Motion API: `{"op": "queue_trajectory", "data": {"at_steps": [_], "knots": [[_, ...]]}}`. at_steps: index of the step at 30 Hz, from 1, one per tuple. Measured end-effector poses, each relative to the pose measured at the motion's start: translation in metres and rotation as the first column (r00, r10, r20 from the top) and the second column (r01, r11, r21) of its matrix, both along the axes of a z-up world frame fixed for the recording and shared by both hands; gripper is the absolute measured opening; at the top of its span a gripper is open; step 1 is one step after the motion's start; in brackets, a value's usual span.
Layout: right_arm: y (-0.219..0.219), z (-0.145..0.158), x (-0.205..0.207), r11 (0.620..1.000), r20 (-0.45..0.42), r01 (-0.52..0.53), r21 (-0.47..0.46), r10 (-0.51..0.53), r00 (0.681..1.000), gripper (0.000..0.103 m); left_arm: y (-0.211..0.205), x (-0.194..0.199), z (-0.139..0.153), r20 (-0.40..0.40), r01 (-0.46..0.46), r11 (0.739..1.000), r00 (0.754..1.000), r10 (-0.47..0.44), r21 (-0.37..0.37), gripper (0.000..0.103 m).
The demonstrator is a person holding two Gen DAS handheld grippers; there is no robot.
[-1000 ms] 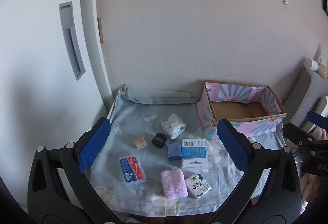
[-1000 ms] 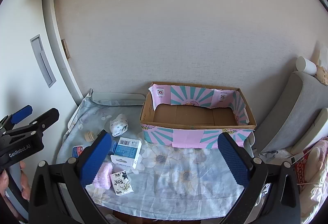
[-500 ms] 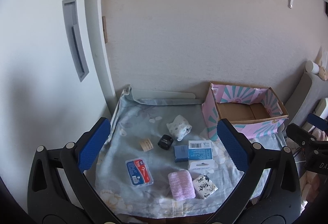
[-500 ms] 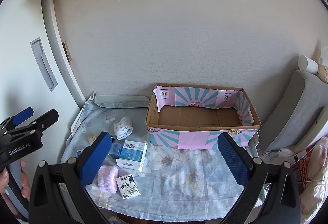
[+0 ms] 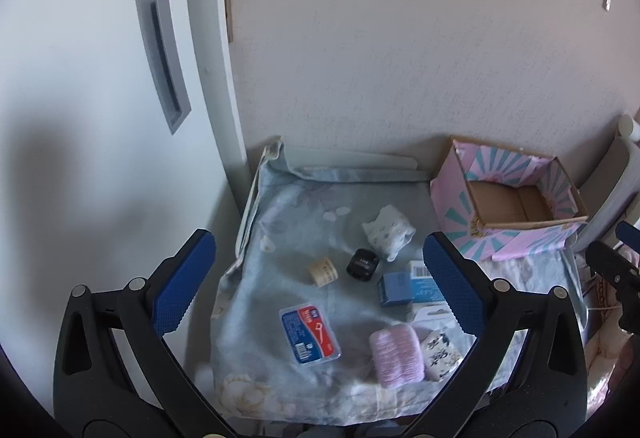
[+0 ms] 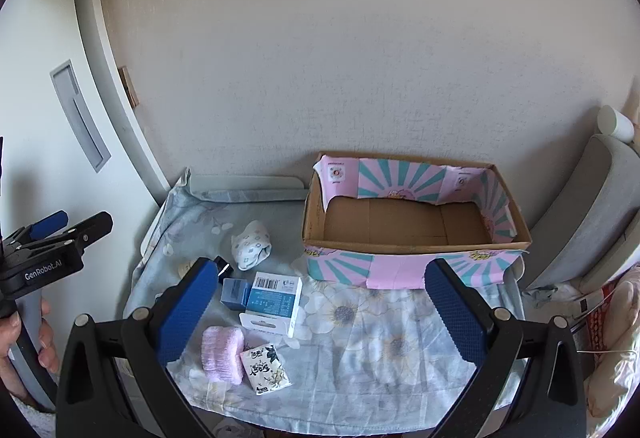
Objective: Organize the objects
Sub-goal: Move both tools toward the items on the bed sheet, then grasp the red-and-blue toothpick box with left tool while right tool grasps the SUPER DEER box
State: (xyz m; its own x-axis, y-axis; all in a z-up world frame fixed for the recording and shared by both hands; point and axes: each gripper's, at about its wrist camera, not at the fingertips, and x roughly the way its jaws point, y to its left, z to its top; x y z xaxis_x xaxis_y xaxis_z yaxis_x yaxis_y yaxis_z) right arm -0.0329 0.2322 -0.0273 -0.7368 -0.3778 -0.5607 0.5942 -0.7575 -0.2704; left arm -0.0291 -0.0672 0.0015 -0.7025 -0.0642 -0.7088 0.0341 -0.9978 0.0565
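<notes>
Plainly, nothing is packed yet, so the step in hand looks like choosing and approaching a first item.
Worktop [image 6: 360, 366]: covered with a pale floral cloth; all the loose things lie on its left half, the container on its right.
Cardboard box [image 6: 404, 226]: open-topped, pink and teal lining, bare inside, standing at the back right against the wall; probably the place to drop things.
Left gripper [image 5: 316, 284]: jaws wide apart, holding nothing, hovering above the left-hand cluster.
Right gripper [image 6: 316, 312]: jaws likewise spread and bare, hanging over the front of the cloth before the box.
White and blue carton [image 6: 276, 300]: lies flat near the middle, touching the small blue box [image 6: 235, 293]; take the carton across its narrow sides so the neighbour is not dragged.
Pink towel roll [image 5: 396, 354]: at the front edge, touching the tissue pack [image 5: 440, 354]; soft, so close well down over it.
Floss-pick case [image 5: 309, 332]: flat and thin, alone at front left; a low, edge-on pinch seems needed.
Patterned cloth bundle [image 5: 387, 232]: nearest the box, an easy first pick.
Black cube [image 5: 362, 264]: just beside the tan tape roll [image 5: 323, 270], which may roll if nudged.
</notes>
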Motion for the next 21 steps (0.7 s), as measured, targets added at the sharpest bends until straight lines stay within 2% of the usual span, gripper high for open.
{"op": "queue_trajectory", "data": {"at_steps": [5, 6, 10, 21], "knots": [[-0.015, -0.019, -0.009, 0.999, 0.047, 0.011, 0.046, -0.013, 0.999, 0.103, -0.013, -0.008, -0.026, 0.085, -0.011, 1.0, 0.996, 0.01, 0.016, 0.103], [-0.017, -0.024, -0.012, 0.993, 0.081, 0.004, 0.115, -0.014, 0.997, 0.103, -0.014, -0.011, -0.032, 0.101, -0.012, 1.0, 0.995, 0.011, 0.017, 0.103], [-0.027, -0.043, -0.019, 0.988, 0.116, 0.013, 0.156, -0.031, 0.993, 0.103, -0.019, -0.012, -0.057, 0.164, -0.015, 1.0, 0.986, 0.013, 0.014, 0.103], [-0.054, -0.111, -0.039, 0.957, 0.205, 0.015, 0.289, -0.077, 0.976, 0.103, -0.028, -0.015, -0.125, 0.324, -0.019, 1.0, 0.946, 0.014, 0.014, 0.103]]}}
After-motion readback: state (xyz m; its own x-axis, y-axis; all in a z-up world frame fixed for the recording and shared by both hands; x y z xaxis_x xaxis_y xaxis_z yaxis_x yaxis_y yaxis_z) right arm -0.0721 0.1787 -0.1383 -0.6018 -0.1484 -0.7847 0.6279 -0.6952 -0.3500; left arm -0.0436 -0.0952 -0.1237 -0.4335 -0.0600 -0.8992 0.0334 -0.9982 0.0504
